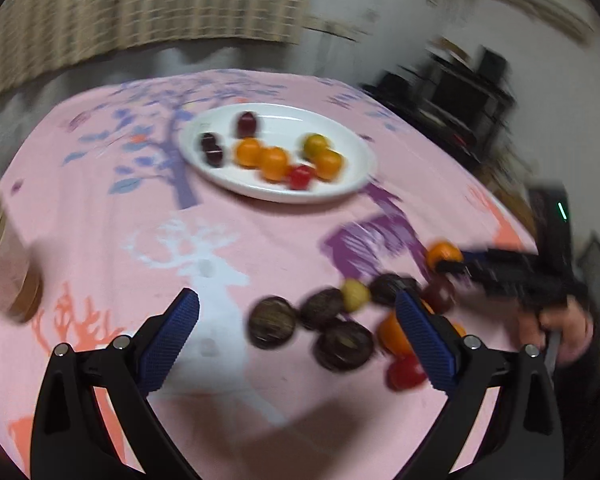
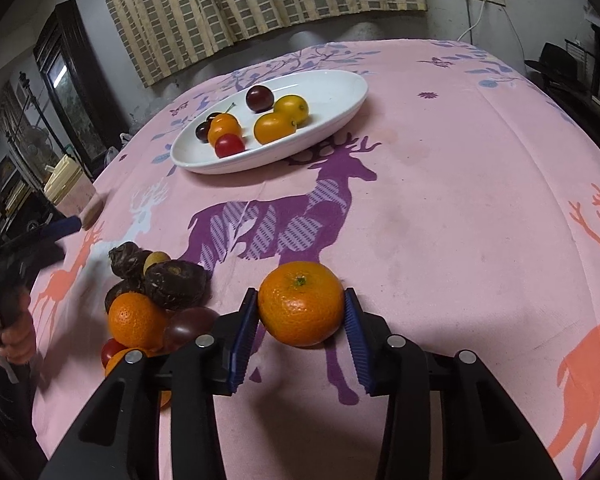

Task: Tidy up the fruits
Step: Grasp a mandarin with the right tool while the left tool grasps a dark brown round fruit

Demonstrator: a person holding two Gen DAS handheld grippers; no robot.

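Note:
My right gripper (image 2: pixel 301 294) is shut on a mandarin orange (image 2: pixel 302 304), blue pads against both its sides, low over the pink tablecloth. Left of it lies a pile of fruit: dark brown chestnut-like ones (image 2: pixel 174 284), another orange (image 2: pixel 136 320), a plum (image 2: pixel 188 324) and a red tomato (image 2: pixel 110 350). My left gripper (image 1: pixel 296 298) stands open above the cloth with nothing held, the pile (image 1: pixel 342 346) just past its right finger. Farther back a white oval plate (image 2: pixel 340 112) holds several small orange, dark purple and red fruits. The left wrist view is blurred.
A pale jar (image 1: pixel 4 264) stands at the table's left edge. Dark furniture (image 1: pixel 460 108) sits beyond the far right side. A hand (image 2: pixel 18 336) grips the left tool at the near left edge. The pink deer-print cloth (image 2: pixel 460 200) stretches to the right of the plate.

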